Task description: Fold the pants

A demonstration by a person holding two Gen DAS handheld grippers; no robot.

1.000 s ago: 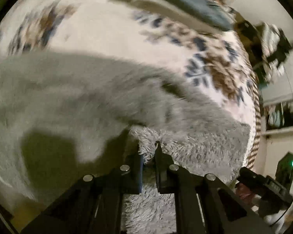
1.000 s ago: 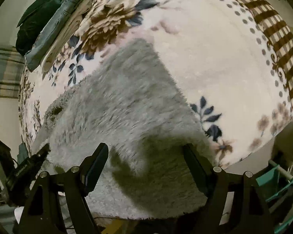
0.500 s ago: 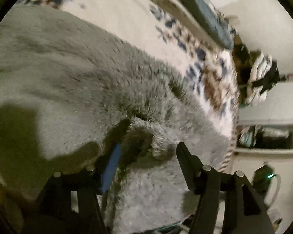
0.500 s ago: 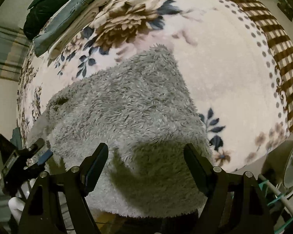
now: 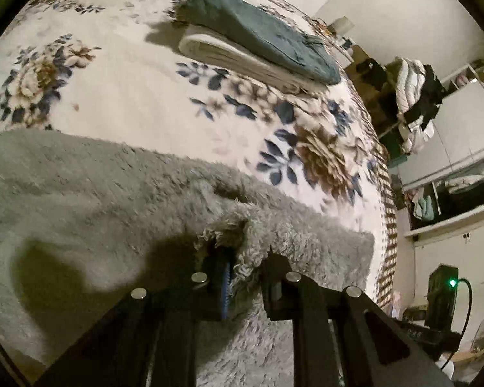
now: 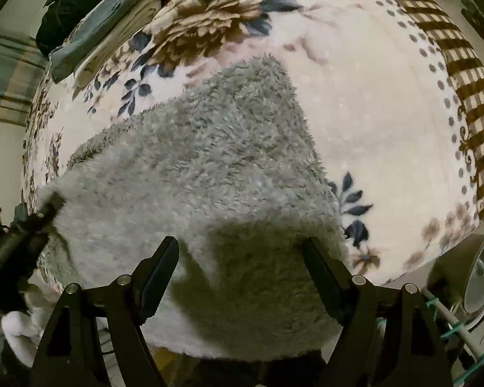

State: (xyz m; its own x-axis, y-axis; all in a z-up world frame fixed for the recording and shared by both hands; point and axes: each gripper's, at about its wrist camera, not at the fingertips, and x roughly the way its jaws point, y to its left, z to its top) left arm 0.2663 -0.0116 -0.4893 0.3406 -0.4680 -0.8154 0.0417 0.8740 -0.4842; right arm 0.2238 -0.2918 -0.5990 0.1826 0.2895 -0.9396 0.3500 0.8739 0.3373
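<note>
L gripper (image 5: 247, 264) jaws closing, fluffy grey pants (image 5: 113, 193) edge pinched between them. R gripper (image 6: 242, 258) wide apart over the pants, holding nothing. Pants lie on floral blanket (image 5: 129, 90), w/ 1 folded stack (image 5: 258, 48) well beyond.

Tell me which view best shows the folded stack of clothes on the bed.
The left wrist view: the folded stack lies unobstructed, teal piece over cream ones. The right wrist view catches it only squeezed at the top-left edge.

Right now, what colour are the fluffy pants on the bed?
Grey, a shaggy plain fleece with no pattern; the pants show best in the right wrist view.
</note>
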